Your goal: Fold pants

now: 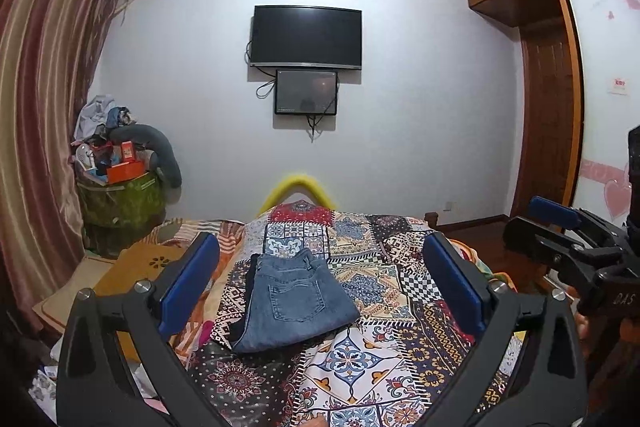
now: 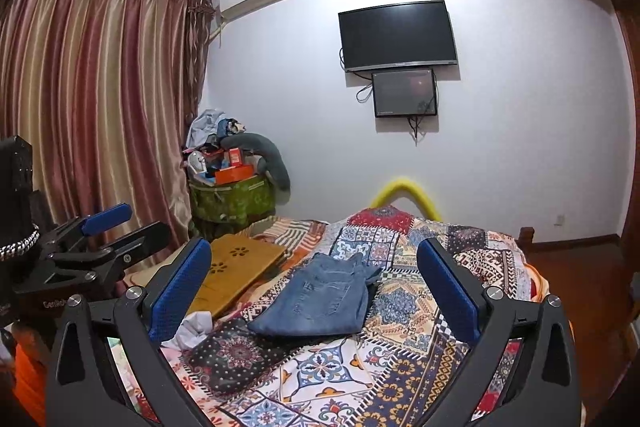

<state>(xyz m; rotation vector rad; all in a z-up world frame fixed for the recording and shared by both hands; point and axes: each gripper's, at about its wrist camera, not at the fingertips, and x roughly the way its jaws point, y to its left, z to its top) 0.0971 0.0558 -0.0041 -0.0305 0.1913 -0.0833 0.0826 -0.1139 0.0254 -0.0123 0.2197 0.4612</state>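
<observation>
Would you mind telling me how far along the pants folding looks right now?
It looks essentially finished: the jeans lie folded in a compact stack on the patterned bedspread. Nothing is in hand; the left gripper and right gripper are both open and clear of the denim. At most, a little tidying of the edges remains.

You're looking at faded blue denim jeans (image 1: 294, 301) with darker seams and a stitched back pocket, lying on a patchwork bedspread (image 1: 384, 291) of red, navy, cream and orange tile motifs, checkerboards and floral medallions. Your left claw (image 1: 320, 283) and right claw (image 2: 316, 287) each show royal-blue dotted pads on black frames. Behind them you have a curtain (image 2: 92, 99) striped in maroon, pink and gold, a black television (image 1: 307, 37) on a pale lilac wall (image 1: 432, 99), and a green patterned bin (image 2: 230, 203).
</observation>
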